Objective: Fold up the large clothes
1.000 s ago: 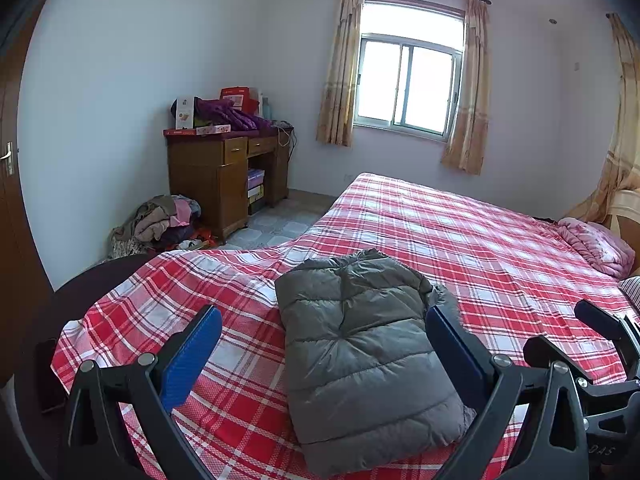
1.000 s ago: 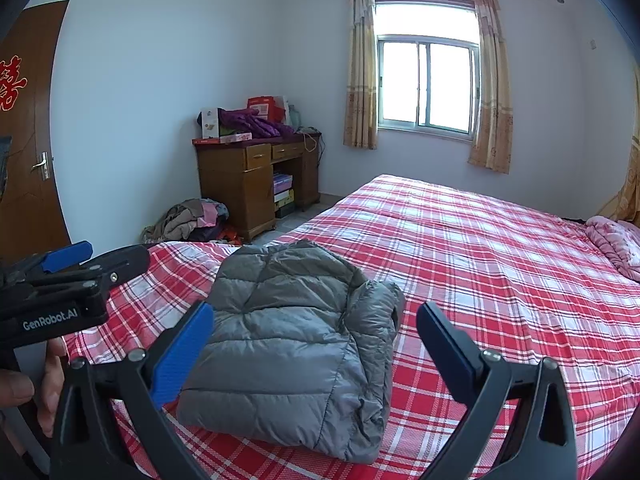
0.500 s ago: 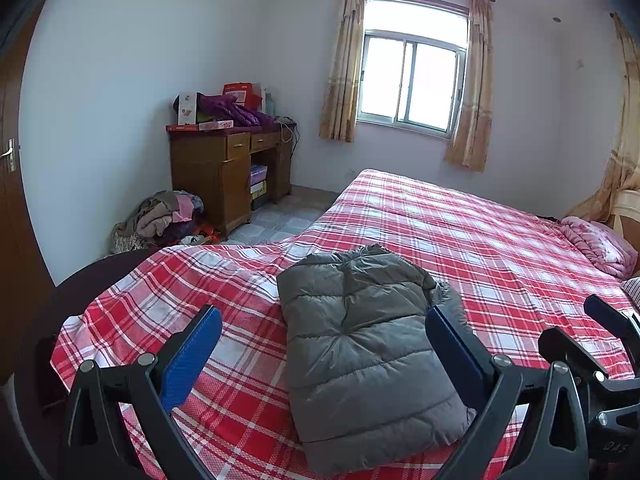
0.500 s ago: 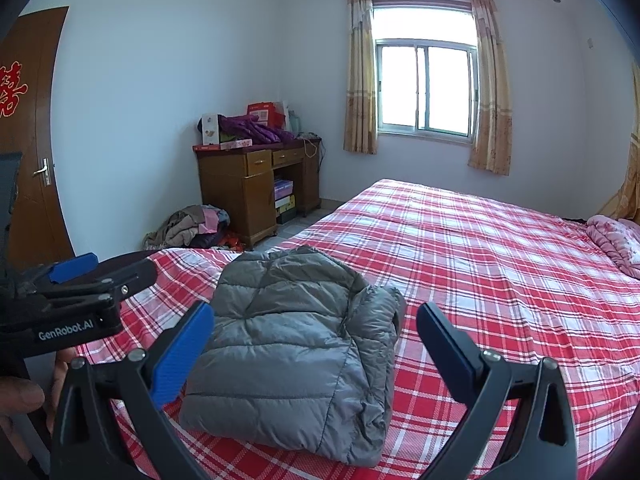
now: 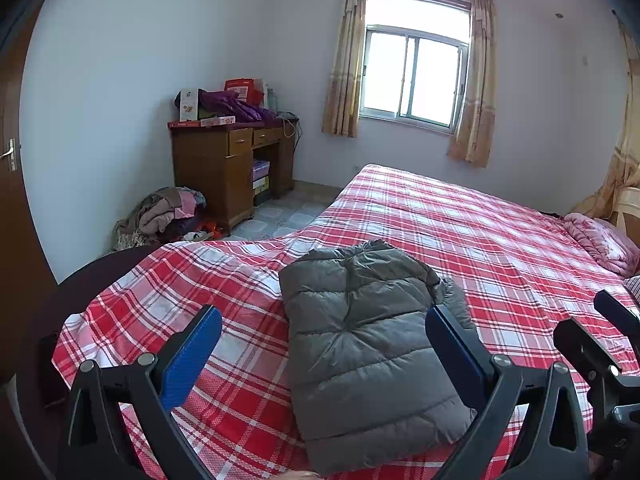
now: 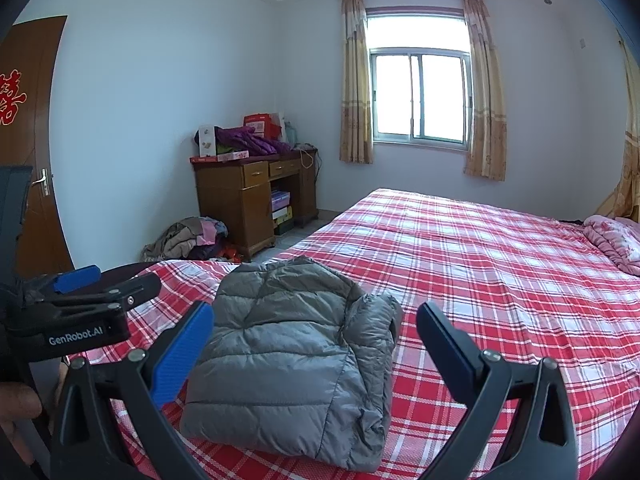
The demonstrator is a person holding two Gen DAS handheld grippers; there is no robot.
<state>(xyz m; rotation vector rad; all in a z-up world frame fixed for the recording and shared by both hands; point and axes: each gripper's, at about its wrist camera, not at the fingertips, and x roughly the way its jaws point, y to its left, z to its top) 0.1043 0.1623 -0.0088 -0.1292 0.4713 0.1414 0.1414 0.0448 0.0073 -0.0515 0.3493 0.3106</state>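
A grey puffer jacket [image 5: 360, 344] lies folded into a compact rectangle near the front corner of the bed, also in the right wrist view [image 6: 296, 360]. My left gripper [image 5: 320, 344] is open and empty, held above and in front of the jacket. My right gripper [image 6: 316, 340] is open and empty, also held back from the jacket without touching it. The left gripper's body shows at the left of the right wrist view [image 6: 76, 320]. The right gripper's body shows at the right edge of the left wrist view [image 5: 600, 356].
The bed with a red plaid sheet [image 5: 460, 232] fills the room's right side. A pink quilt [image 5: 604, 240] lies at its far right. A wooden desk [image 5: 228, 168] with clutter and a pile of clothes [image 5: 164, 216] stand by the left wall. A door [image 6: 28, 140] is at far left.
Both grippers have drawn back and tilted up slightly, so the jacket sits a little lower in both views. The jacket has not moved. Both grippers stay open.
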